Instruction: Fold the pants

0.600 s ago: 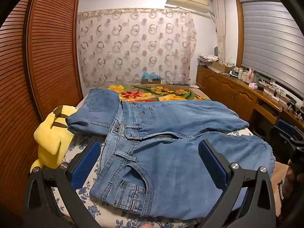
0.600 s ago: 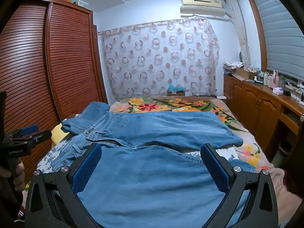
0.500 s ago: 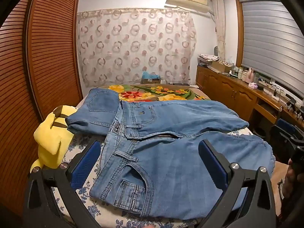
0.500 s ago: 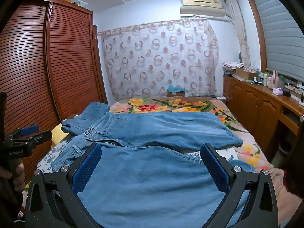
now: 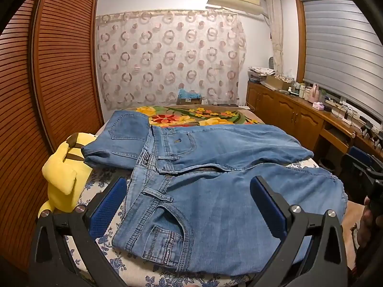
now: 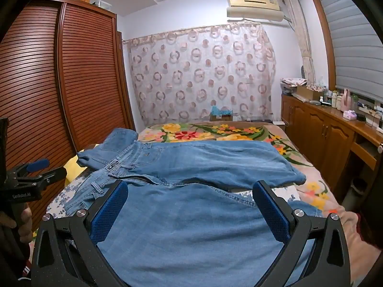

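Observation:
Light blue jeans (image 5: 215,186) lie spread on the bed, waistband to the left, zip open, legs running right. A back flap of the seat is folded out at the far left. My left gripper (image 5: 188,197) hovers open above the near front pocket and hip, its blue pads wide apart with nothing between them. In the right wrist view the jeans (image 6: 196,224) fill the foreground. My right gripper (image 6: 190,205) stands open over the near leg, clear of the cloth. The left gripper (image 6: 36,169) also shows at the left edge, held by a hand.
A yellow plush toy (image 5: 64,174) lies at the bed's left edge beside the waistband. A flowered blanket (image 5: 196,117) covers the far bed. Slatted wooden wardrobe doors (image 6: 47,95) stand on the left, wooden cabinets (image 6: 335,138) with bottles on the right.

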`<state>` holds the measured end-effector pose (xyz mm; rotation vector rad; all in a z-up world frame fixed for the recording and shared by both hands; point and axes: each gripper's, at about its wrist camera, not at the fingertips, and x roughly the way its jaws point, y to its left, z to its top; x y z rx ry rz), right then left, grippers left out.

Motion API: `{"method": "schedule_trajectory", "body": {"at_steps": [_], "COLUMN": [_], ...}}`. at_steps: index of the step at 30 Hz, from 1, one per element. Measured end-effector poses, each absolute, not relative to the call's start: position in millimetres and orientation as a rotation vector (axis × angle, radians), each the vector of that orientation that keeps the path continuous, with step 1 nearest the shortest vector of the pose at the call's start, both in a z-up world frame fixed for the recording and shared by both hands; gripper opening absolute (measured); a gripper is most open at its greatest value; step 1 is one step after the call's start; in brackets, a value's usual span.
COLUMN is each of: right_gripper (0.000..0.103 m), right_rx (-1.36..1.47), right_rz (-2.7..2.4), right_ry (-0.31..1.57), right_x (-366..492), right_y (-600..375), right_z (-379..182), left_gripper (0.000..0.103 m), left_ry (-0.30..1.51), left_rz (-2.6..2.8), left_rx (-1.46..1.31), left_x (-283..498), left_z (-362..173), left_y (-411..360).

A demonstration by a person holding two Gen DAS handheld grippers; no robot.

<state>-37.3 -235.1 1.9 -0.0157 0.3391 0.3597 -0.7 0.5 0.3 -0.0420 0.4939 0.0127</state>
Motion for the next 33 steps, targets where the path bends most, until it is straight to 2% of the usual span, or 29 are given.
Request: {"method": "schedule_trajectory", "body": {"at_steps": [33], "right_gripper": [0.103], "right_rx": [-0.014], "right_rz": [0.352], "right_ry": [0.333], "right_x": [-41.5], "right_y": [-234.1], "right_z": [3.4], "left_gripper": [0.103], "left_ry": [0.483], "left_rz": [0.009], "left_rx": [-0.037], "left_x": [2.0], "left_z": [-0.8], "left_y": [-1.0]}}
